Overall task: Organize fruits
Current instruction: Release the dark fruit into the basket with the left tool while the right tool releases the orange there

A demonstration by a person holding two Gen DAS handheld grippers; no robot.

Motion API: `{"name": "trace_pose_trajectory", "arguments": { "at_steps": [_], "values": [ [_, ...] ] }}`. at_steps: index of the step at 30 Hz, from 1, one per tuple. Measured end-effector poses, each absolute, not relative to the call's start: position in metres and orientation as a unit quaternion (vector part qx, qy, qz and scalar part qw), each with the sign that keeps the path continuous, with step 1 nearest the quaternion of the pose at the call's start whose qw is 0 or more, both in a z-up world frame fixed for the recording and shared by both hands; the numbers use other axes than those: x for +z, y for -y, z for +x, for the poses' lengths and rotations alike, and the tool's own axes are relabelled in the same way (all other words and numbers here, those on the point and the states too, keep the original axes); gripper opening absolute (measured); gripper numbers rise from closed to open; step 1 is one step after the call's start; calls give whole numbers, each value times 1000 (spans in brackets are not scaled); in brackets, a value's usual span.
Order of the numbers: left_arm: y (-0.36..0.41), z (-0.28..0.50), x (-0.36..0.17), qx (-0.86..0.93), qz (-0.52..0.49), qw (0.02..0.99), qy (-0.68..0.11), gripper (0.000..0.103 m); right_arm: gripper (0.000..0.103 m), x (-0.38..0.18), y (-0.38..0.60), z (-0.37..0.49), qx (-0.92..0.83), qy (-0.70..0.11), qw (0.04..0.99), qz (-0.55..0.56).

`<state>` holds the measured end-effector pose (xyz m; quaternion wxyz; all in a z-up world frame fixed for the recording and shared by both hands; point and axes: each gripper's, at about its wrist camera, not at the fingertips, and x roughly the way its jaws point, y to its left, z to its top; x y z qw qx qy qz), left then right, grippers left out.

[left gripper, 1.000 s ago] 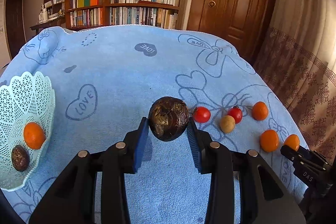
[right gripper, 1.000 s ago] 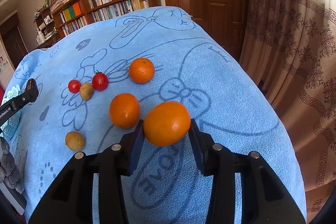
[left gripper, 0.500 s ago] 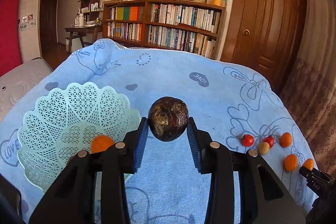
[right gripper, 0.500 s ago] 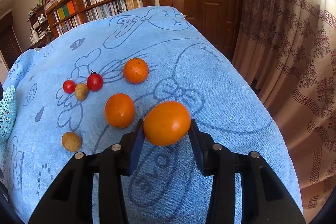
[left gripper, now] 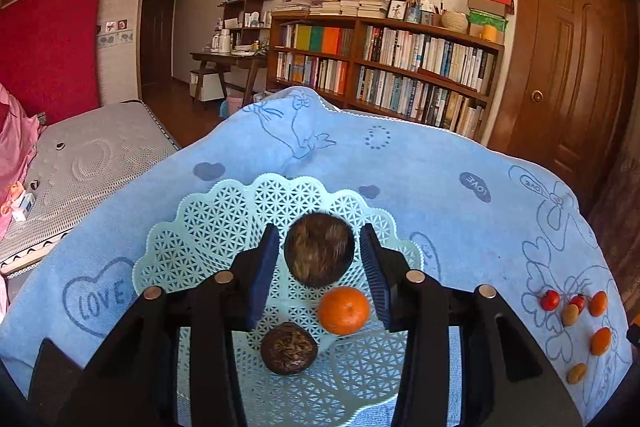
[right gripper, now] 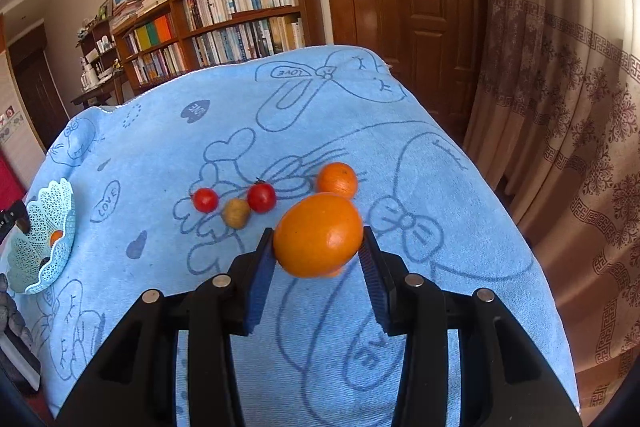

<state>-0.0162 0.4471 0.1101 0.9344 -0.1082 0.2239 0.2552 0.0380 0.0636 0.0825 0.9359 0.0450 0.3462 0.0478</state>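
Jaws of the left gripper (left gripper: 319, 269) stand apart, clear of the blurred dark fruit (left gripper: 319, 249) between them, which appears to be released over the lattice basket (left gripper: 208, 227). The basket holds a tangerine (left gripper: 343, 310) and a second dark fruit (left gripper: 289, 347). The right gripper (right gripper: 318, 269) clamps an orange (right gripper: 318, 235) above the blue cloth (right gripper: 160, 155).

A pale mint basket (left gripper: 208, 227) with a lattice pattern sits on a light blue cloth (left gripper: 400, 163) printed with darker blue hearts, bows and "LOVE", holding a bright orange fruit (left gripper: 343, 310) and a dark brown one (left gripper: 289, 347), while a red wall panel (left gripper: 48, 43) fills the upper left.
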Motion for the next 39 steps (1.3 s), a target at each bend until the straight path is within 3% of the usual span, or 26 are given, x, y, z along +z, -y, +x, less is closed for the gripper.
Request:
{"name": "trace_pose_trajectory", "arguments": {
  "at_steps": [1, 16, 27, 39],
  "values": [
    [-450, -19, 111, 264, -112, 933, -217, 74, 42, 87, -72, 37, 57, -342, 937, 40],
    [-469, -42, 113, 313, -144, 922, -177, 96, 42, 129, -222, 34, 231, -336, 913, -12],
    [-476, -59, 120, 358, -155, 909, -146, 97, 42, 131, -333, 24, 328, -336, 880, -65],
    [-490, -91, 130, 416, -146, 890, -117, 98, 42, 116, -381, 32, 369, -355, 857, -64]
  ]
}}
